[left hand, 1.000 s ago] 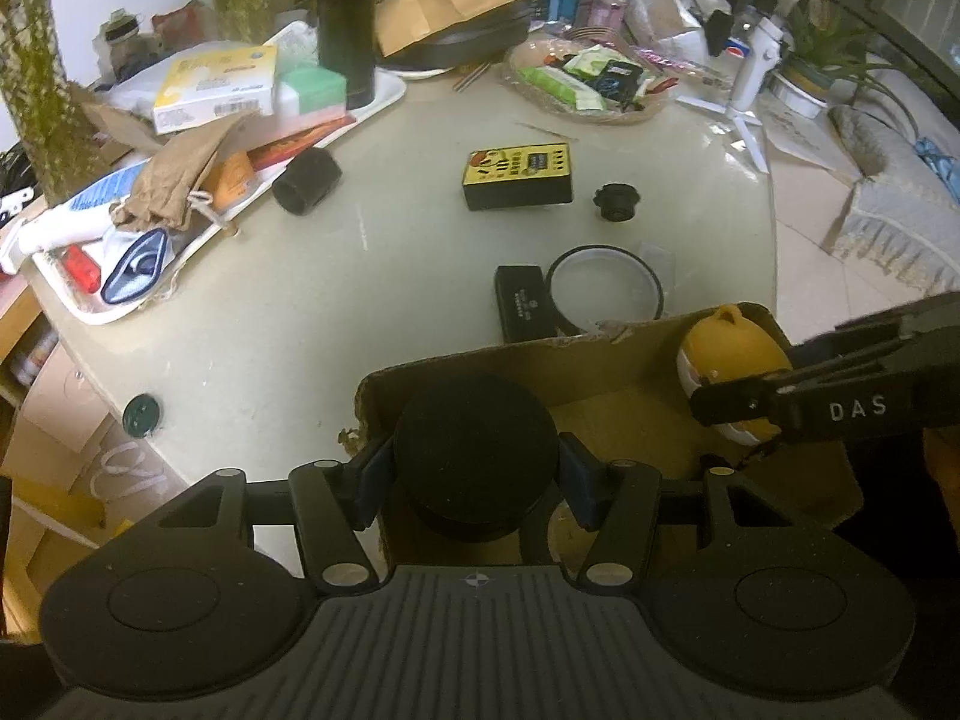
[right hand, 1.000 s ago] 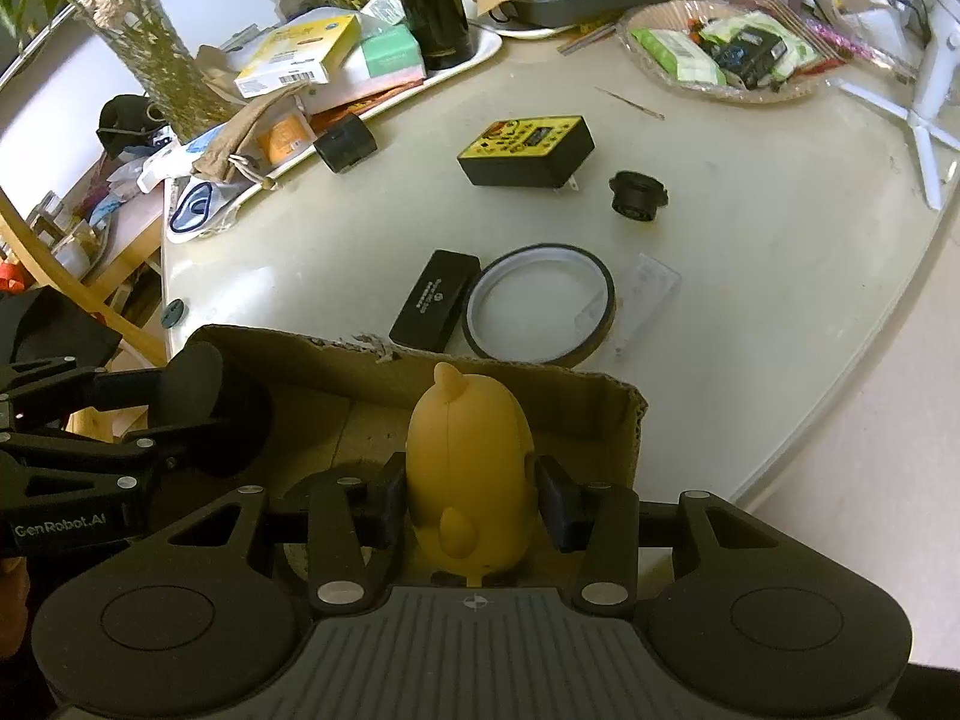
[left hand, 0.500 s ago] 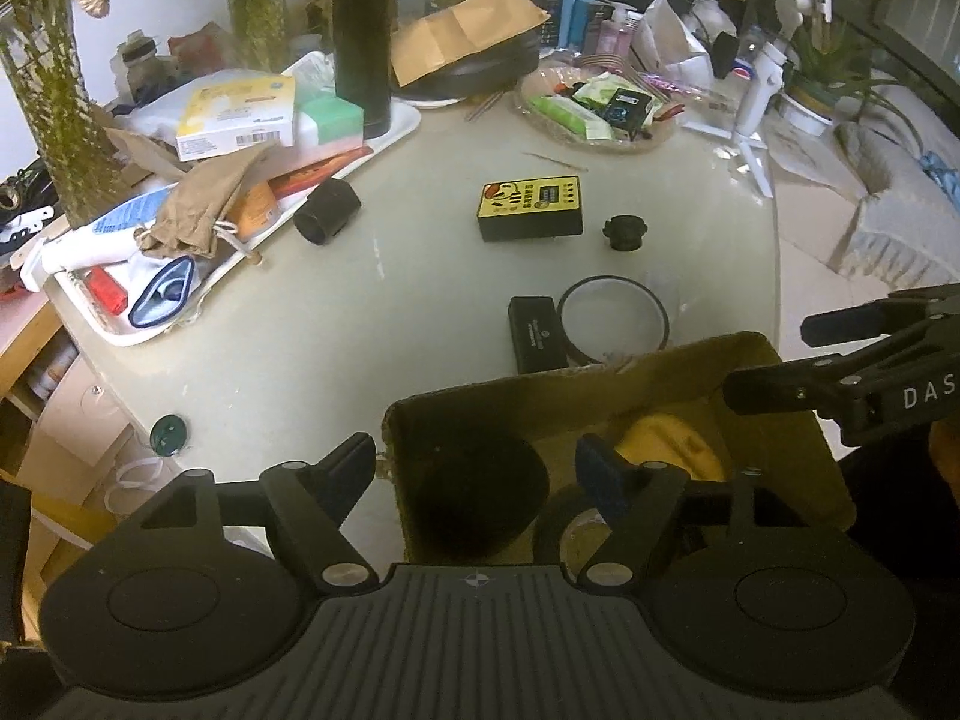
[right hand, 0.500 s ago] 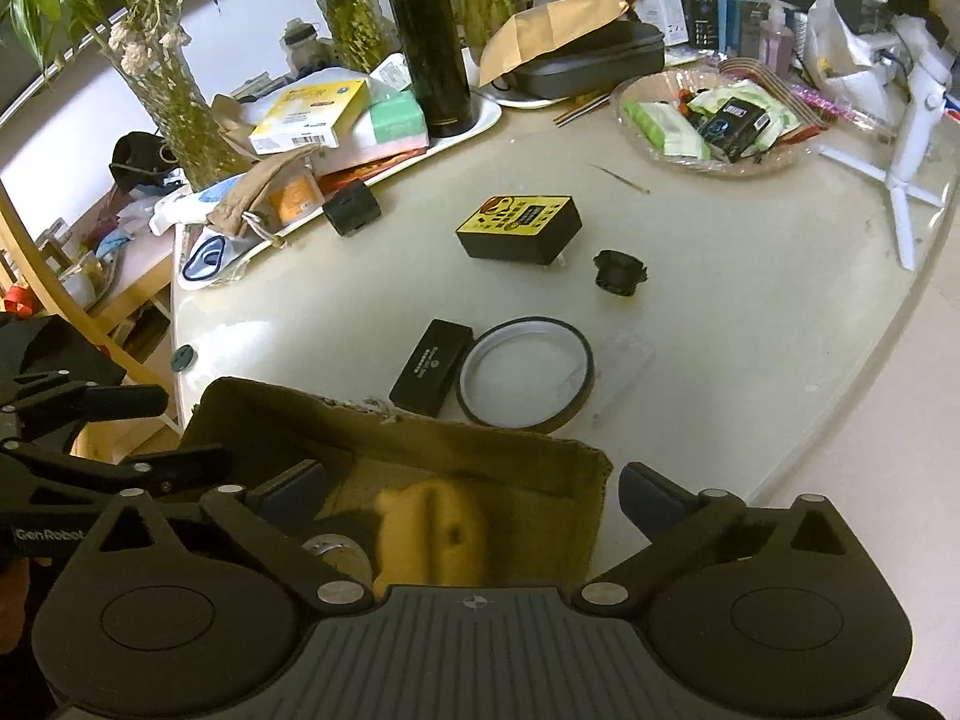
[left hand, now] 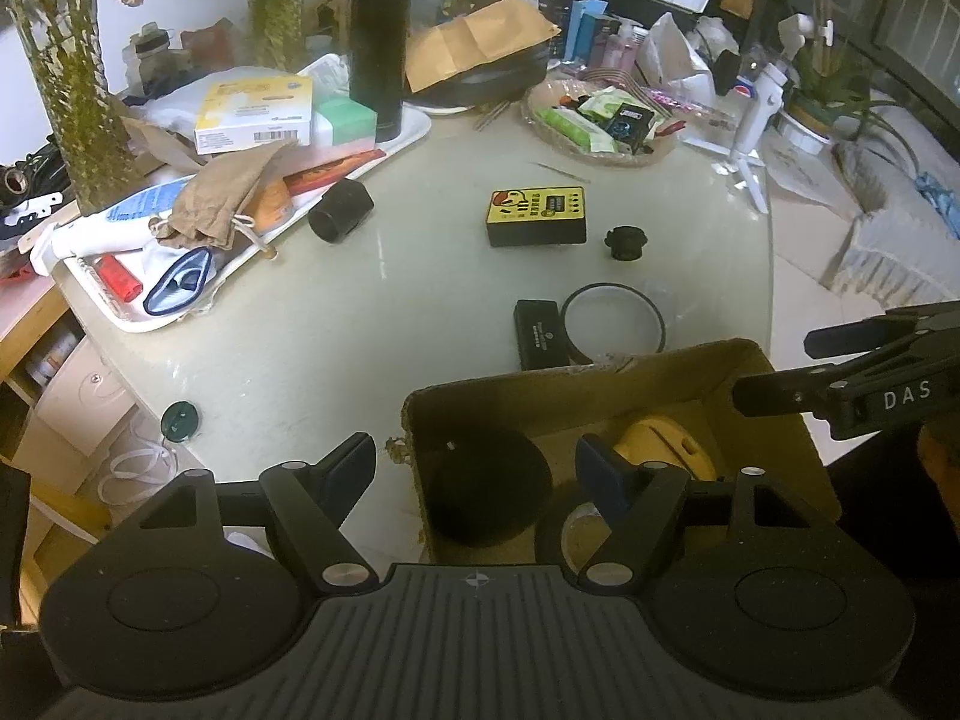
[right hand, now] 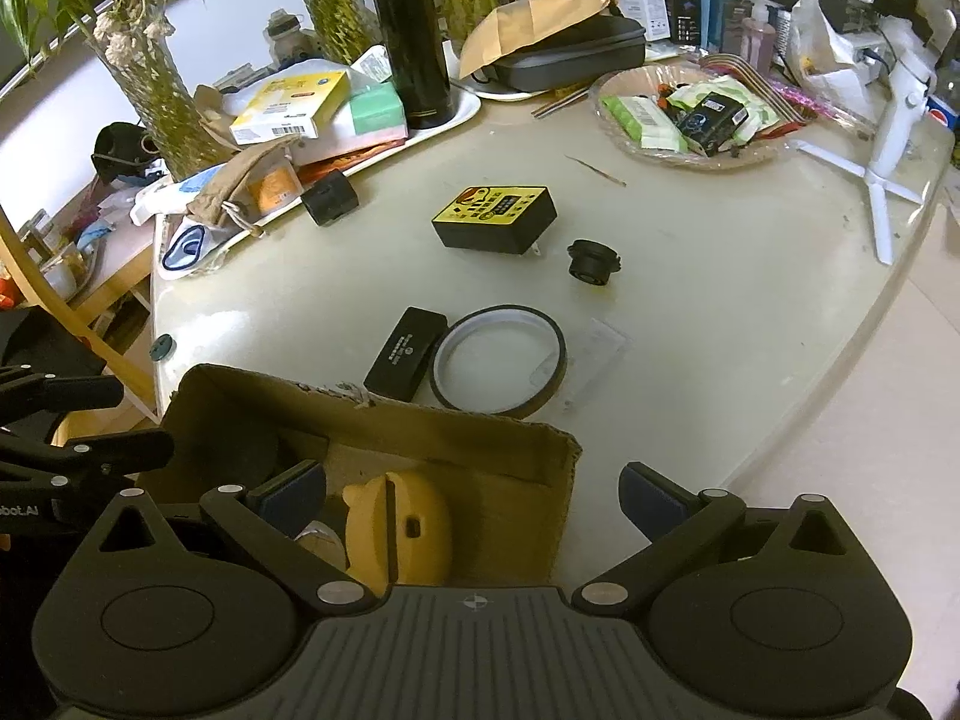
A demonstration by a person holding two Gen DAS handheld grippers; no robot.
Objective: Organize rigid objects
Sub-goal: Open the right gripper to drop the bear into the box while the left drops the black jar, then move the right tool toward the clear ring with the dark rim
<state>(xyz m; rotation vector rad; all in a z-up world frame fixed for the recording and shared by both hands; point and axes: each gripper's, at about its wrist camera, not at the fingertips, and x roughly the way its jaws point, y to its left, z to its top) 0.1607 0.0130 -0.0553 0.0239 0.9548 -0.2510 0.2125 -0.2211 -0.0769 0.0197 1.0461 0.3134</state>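
Observation:
An open cardboard box [left hand: 600, 369] [right hand: 360, 414] stands at the table's near edge. Inside lie a black round object [left hand: 486, 492] and a yellow duck toy [left hand: 666, 441] [right hand: 399, 528] on its side. My left gripper [left hand: 477, 462] hovers open over the black object, touching nothing. My right gripper [right hand: 474, 486] stands wide open above the duck, its pads clear of it. On the table beyond are a yellow-topped black box [left hand: 536, 217] [right hand: 495, 217], a small black lens part [left hand: 626, 242] [right hand: 593, 264], a tape ring [left hand: 612, 287] [right hand: 561, 354], a flat black case [left hand: 538, 336] [right hand: 405, 357] and a black cylinder [left hand: 340, 213] [right hand: 329, 198].
A white tray [left hand: 414, 132] with boxes, a pouch and a tall black flask [left hand: 378, 42] fills the back left. A basket of packets [left hand: 600, 120] and a white tripod [left hand: 750, 138] stand at the back right. Vases line the far left. The floor drops off to the right.
Both grippers have opened. The left let go of the black round object and the right let go of the yellow duck; both things now lie in the box.

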